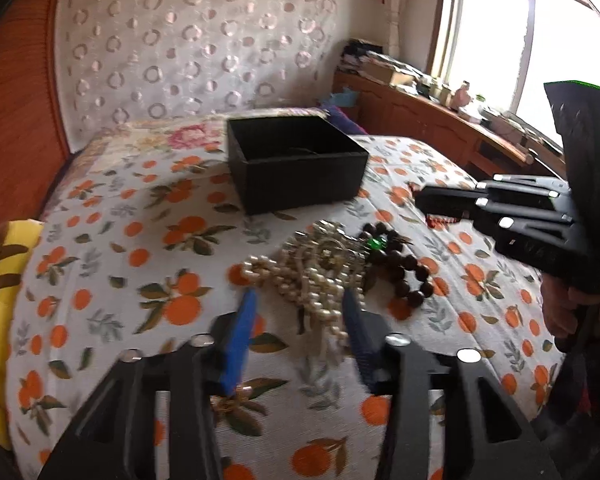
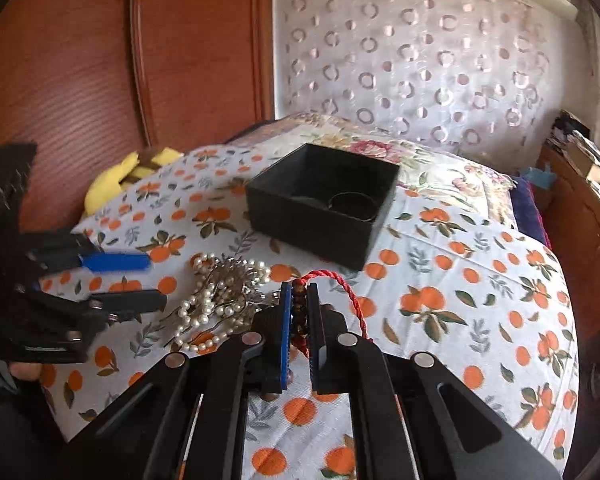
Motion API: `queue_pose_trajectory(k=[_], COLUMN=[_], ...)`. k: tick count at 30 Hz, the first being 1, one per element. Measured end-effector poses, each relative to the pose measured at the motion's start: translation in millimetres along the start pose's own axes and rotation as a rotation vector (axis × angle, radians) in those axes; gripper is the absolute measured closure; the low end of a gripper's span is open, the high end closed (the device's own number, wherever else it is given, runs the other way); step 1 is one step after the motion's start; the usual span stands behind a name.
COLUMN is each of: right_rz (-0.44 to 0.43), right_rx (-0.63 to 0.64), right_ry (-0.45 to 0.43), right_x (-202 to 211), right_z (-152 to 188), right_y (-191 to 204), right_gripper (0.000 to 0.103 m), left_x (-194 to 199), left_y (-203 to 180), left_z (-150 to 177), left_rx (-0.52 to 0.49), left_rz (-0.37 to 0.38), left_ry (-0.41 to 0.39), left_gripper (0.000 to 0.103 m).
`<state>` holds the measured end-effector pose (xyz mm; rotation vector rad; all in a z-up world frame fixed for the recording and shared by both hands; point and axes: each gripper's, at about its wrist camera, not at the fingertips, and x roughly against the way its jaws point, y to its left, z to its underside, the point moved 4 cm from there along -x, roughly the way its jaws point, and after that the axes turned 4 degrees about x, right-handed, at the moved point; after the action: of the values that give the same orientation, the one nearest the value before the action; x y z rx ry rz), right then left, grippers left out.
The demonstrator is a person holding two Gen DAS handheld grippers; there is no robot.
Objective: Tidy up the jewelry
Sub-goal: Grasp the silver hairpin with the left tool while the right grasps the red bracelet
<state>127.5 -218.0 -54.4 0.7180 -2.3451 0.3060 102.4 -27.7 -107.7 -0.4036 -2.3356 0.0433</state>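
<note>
A tangle of pearl necklaces lies on the orange-print bedspread, with a dark bead bracelet beside it. My left gripper is open, its blue fingers either side of the near end of the pearls; it also shows in the right wrist view. My right gripper is shut on a red cord with small beads; it shows in the left wrist view. The open black box stands behind the pile with a bangle inside.
A yellow plush lies at the bed's left edge by the wooden headboard. A wooden cabinet with clutter runs under the window on the right. A floral pillow is behind the box.
</note>
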Motion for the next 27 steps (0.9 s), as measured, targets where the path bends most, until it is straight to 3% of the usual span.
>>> queue_pose_trajectory(k=[3, 11, 15, 17, 21, 24, 27], right_rz=[0.009, 0.009, 0.009, 0.008, 0.007, 0.009, 0.011], right_rx=[-0.016, -0.047, -0.063, -0.07, -0.086, -0.09, -0.094], right_ry=[-0.006, -0.006, 0.003, 0.006, 0.01, 0.013, 0.016], right_x=[6, 8, 5, 4, 4, 3, 2], right_z=[2, 12, 18, 20, 25, 27, 29], right_y=[-7, -12, -15, -16, -21, -22, -23], right_gripper=[0.095, 0.095, 0.095, 0.095, 0.095, 0.095, 0.095], left_x=[-10, -23, -35, -43, -59, -64, -65], left_y=[-6, -14, -16, -16, -13, -12, -18], left_z=[0, -23, -38, -43, -47, -44, -42], left_rx=[-0.006, -0.026, -0.05, -0.057, -0.065, -0.051, -0.064], left_rz=[0.016, 0.009, 0.004, 0.04, 0.025, 0.029, 0.027], left_ry=[0.024, 0.014, 0.017, 0.045, 0.084, 0.1, 0.103], left_gripper=[0.079, 0.078, 0.073, 0.058, 0.057, 0.047, 0.046])
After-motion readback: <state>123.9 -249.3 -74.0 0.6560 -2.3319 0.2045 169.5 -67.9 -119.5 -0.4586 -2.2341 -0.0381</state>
